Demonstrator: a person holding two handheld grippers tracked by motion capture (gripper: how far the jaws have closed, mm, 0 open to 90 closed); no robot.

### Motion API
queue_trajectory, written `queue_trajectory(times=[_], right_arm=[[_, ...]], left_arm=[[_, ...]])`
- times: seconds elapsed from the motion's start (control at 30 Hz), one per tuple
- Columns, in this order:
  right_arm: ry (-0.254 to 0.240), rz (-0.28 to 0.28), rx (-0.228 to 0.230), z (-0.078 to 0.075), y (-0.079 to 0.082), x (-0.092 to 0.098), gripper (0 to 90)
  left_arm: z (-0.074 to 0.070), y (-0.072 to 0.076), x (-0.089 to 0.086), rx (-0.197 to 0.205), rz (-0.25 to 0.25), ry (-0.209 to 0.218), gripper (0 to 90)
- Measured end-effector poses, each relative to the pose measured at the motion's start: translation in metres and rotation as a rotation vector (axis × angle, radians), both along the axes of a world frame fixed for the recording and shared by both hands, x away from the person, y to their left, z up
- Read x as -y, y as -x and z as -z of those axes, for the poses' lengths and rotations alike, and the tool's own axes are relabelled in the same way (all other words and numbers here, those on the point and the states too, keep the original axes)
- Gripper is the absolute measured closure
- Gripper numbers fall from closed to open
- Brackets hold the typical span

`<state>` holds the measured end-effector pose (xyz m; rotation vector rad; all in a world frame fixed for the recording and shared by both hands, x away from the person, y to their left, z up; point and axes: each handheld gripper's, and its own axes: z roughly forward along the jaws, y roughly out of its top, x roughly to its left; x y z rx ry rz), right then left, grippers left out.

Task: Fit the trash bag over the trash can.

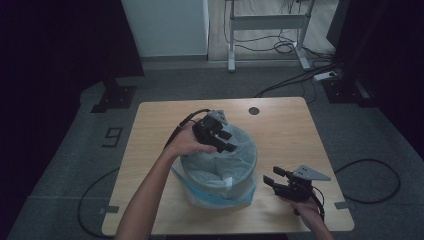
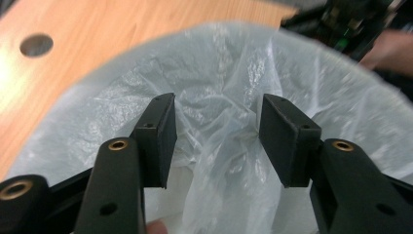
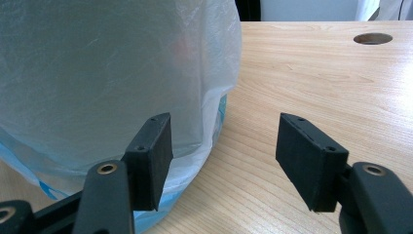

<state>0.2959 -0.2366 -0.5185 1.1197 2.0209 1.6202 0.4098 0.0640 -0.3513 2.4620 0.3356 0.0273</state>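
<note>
Bin liner, draped over its bin near the worktop's front edge: I hold my left tongs parted over crumpled film; right tongs wait open beside. Next, I judge, pinching a fold.

**Camera placement**

High view: overhead from the person's side, facing forward and down across the whole table. Left gripper view: close, looking into the bag-lined bin. Right gripper view: low, level, beside that bin. All share bin and tabletop.
</note>
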Motion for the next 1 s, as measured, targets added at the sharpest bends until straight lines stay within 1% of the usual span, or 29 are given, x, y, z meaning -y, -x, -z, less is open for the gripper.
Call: queue_trajectory(times=[0.03,0.07,0.1,0.17,0.27,0.33,0.4,0.43,0.53,0.6,0.7,0.8,1.0], right_arm=[[0.0,0.0,0.0,0.0,0.0,0.0,37.5],[0.0,-0.001,-0.001,0.0,0.0,0.0,37.5],[0.001,-0.001,-0.001,0.0,0.0,0.0,37.5],[0.001,-0.003,-0.002,0.0,0.0,0.0,37.5],[0.003,-0.004,-0.003,0.001,0.0,-0.001,37.5],[0.003,-0.004,-0.003,0.001,0.0,-0.001,37.5],[0.003,-0.003,-0.003,0.001,0.0,0.0,37.5],[0.003,-0.002,-0.004,0.001,0.0,0.0,37.5],[0.002,0.0,-0.003,0.001,0.0,0.001,37.5],[-0.001,0.002,-0.005,0.0,0.0,0.002,37.5],[-0.002,0.006,-0.004,0.0,0.0,0.002,37.5],[0.003,0.002,-0.006,0.001,0.0,0.001,37.5],[0.009,-0.002,-0.008,0.002,0.0,-0.002,37.5]], left_arm=[[0.001,0.0,0.002,0.001,0.001,-0.019,48.5],[0.003,0.0,0.004,0.006,0.002,-0.05,48.9],[0.005,0.0,0.006,0.004,0.004,-0.069,49.5],[0.008,0.001,0.009,0.013,0.007,-0.114,49.8],[0.013,0.002,0.013,0.017,0.013,-0.155,49.5],[0.014,0.002,0.015,0.02,0.012,-0.163,48.4],[0.013,0.002,0.013,0.028,0.007,-0.149,46.3],[0.011,0.002,0.011,0.035,0.004,-0.134,45.0],[0.003,0.004,0.002,0.047,-0.01,-0.071,42.9],[-0.004,0.005,-0.007,0.048,-0.017,-0.032,42.7],[-0.012,0.009,-0.022,0.055,-0.029,0.011,42.6],[-0.015,0.014,-0.034,0.056,-0.037,0.024,42.7],[-0.01,0.021,-0.054,0.044,-0.047,-0.014,43.5]])
